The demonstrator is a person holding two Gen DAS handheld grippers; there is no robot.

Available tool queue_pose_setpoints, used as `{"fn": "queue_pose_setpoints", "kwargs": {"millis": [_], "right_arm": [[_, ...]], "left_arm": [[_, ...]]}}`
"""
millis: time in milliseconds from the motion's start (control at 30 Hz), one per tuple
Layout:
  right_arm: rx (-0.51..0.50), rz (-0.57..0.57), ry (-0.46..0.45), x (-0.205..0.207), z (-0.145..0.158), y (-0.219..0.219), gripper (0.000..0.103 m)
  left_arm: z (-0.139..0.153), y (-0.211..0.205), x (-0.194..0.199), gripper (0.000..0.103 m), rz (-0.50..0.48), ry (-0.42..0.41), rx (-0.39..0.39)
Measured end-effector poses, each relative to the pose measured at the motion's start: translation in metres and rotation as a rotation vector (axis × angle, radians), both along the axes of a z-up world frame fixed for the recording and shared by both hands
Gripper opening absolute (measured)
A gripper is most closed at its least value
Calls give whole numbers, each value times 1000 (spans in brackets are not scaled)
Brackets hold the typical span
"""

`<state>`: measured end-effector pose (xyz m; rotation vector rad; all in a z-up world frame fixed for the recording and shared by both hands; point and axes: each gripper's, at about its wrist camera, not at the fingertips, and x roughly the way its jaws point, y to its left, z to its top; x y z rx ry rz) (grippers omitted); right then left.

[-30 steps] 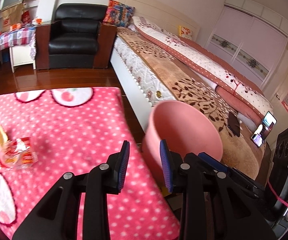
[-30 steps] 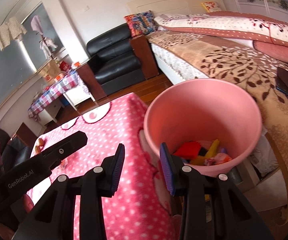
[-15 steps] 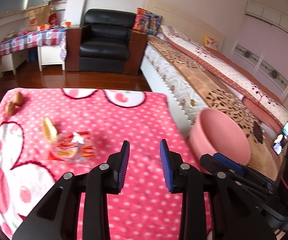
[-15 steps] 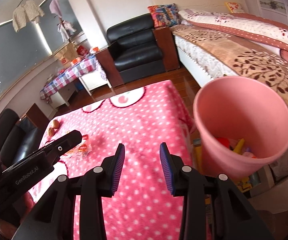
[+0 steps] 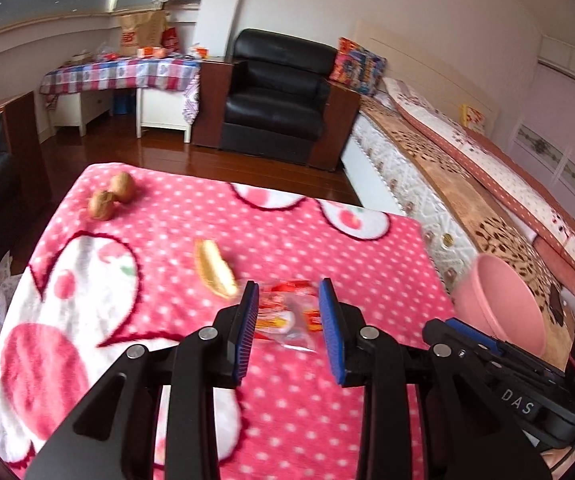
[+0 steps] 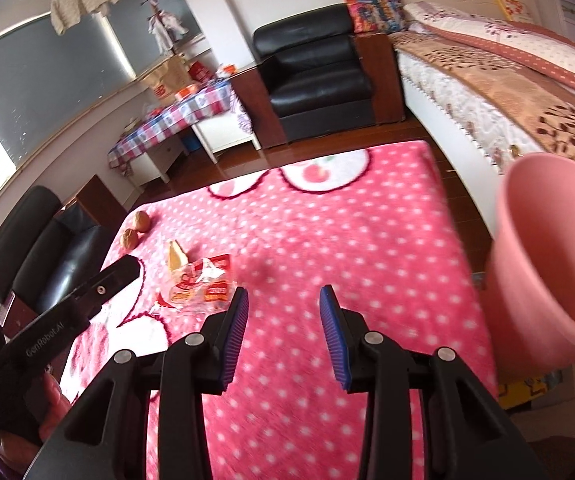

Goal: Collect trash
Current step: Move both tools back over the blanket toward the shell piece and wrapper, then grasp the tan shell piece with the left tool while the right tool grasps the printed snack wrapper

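Hovering over a counter (image 5: pixel 307 420) draped in a pink polka-dot blanket (image 5: pixel 167 280), the left gripper (image 5: pixel 289 332) holds its blue-padded fingers (image 5: pixel 247 328) parted and empty, framing a crumpled clear wrapper with red and orange print (image 5: pixel 287 312) at the centre of the left wrist frame. The wrapper lies on the blanket beyond the fingertips; contact cannot be told. Just left of it lies a pale yellow peel-like scrap (image 5: pixel 213 270), and two walnuts (image 5: pixel 111 196), touching each other, sit toward the upper left of the blanket.

In the right wrist view, the right gripper (image 6: pixel 283 336) is also spread wide with nothing between its fingers (image 6: pixel 233 336), poised above bare blanket at lower centre. The wrapper (image 6: pixel 197 282) appears left of centre, with the left gripper's black body (image 6: pixel 67 316) reaching in from the lower left. A pink plastic bin (image 6: pixel 547 264) stands off the counter's edge at the right of the frame, beside the bed (image 6: pixel 507 80). A black armchair (image 6: pixel 315 76) fills the upper centre background.
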<state>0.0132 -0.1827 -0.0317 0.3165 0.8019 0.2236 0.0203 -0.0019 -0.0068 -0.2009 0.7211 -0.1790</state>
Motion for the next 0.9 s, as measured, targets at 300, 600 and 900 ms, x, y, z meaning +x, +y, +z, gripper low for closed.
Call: {"fn": "queue_pose_setpoints", "kwargs": {"millis": [300,600,900], "right_arm": [[22,127,34,44,-17,44,39],[-8,200,98,79,-43,78,40],[37,237,118,83,-57,82,12]], "left_arm": [[-21,60,28,31,131,68,-32],[-42,64,57,31,130,123,-47],[-58,49,78,31,96,162,-35]]}}
